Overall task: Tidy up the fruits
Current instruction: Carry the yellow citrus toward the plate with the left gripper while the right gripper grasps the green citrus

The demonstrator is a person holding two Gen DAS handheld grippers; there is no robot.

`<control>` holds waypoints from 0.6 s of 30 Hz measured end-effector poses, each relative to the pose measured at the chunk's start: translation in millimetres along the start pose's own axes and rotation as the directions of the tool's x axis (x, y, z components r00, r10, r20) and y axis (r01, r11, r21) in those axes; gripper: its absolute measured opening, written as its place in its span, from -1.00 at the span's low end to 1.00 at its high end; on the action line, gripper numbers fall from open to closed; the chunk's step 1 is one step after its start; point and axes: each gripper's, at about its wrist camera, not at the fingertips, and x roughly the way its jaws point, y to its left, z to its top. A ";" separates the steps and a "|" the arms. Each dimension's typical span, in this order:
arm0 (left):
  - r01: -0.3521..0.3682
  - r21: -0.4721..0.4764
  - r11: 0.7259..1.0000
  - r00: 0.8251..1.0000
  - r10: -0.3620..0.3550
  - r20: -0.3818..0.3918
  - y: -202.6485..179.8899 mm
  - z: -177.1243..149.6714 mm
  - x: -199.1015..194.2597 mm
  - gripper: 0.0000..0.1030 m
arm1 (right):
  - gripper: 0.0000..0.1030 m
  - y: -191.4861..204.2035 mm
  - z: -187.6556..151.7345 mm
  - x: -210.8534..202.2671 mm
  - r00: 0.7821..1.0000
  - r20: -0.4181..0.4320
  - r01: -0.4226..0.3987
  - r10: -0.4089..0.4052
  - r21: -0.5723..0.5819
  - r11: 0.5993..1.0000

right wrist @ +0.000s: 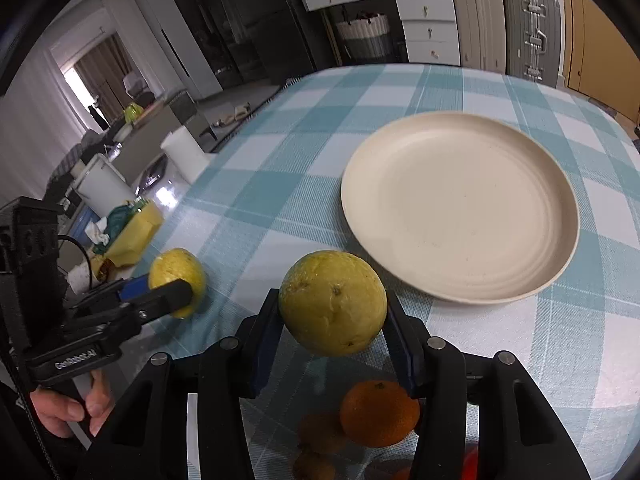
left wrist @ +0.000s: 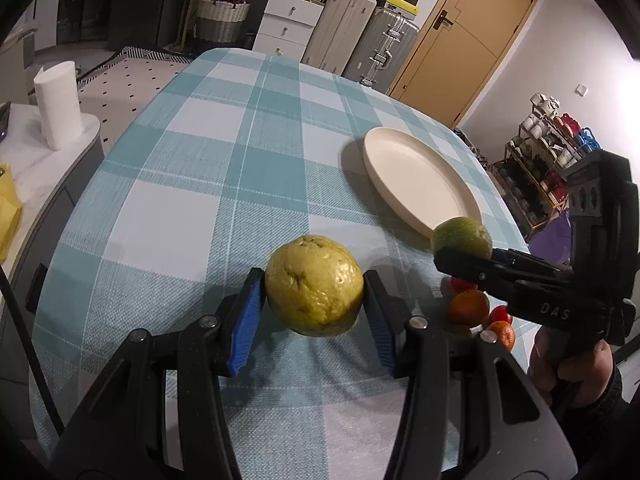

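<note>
A yellow fruit sits clamped between the blue pads of the left claw, lifted just off the checked tablecloth, with its shadow under it. A second yellow-green fruit is pinched the same way in the right claw, also clear of the cloth. Both claws stand partly closed, each holding its fruit at the widest part.

Ahead of the right claw and a little to its right lies a cream plate, bare, its near rim just beyond the held fruit. From the left claw the plate lies ahead and well to the right, past the right claw.

Below and behind the right claw's fingers lies an orange, with smaller red fruits and another orange close by on the cloth.

Ahead of the left claw the cloth runs open to the far table edge. To its left, off the table, a paper roll stands on a side counter.
</note>
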 end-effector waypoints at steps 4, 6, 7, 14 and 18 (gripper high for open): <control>0.001 0.013 1.000 1.000 -0.001 0.003 -10.7 5.2 0.6 -0.09 | -0.04 -1.1 1.7 -13.3 0.999 0.044 -0.021 0.020 0.005 1.000; -0.004 0.026 1.000 1.000 0.004 -0.002 -17.9 8.2 2.1 -0.09 | -0.04 -2.4 1.8 -20.0 0.998 0.062 -0.027 0.027 0.007 1.000; -0.005 0.032 0.999 1.000 0.006 -0.007 -21.2 9.3 3.2 -0.09 | -0.04 -3.6 1.3 -23.0 0.997 0.070 -0.031 0.030 0.008 0.999; -0.008 0.050 0.999 1.000 0.009 -0.010 -38.9 21.5 9.7 -0.09 | -0.04 -20.4 -2.9 -45.8 0.990 0.132 -0.047 0.042 0.033 0.998; 0.006 0.064 0.998 1.000 -0.005 -0.010 -51.5 31.8 13.6 -0.09 | -0.04 -33.8 -3.2 -57.1 0.987 0.159 -0.046 0.039 0.041 0.998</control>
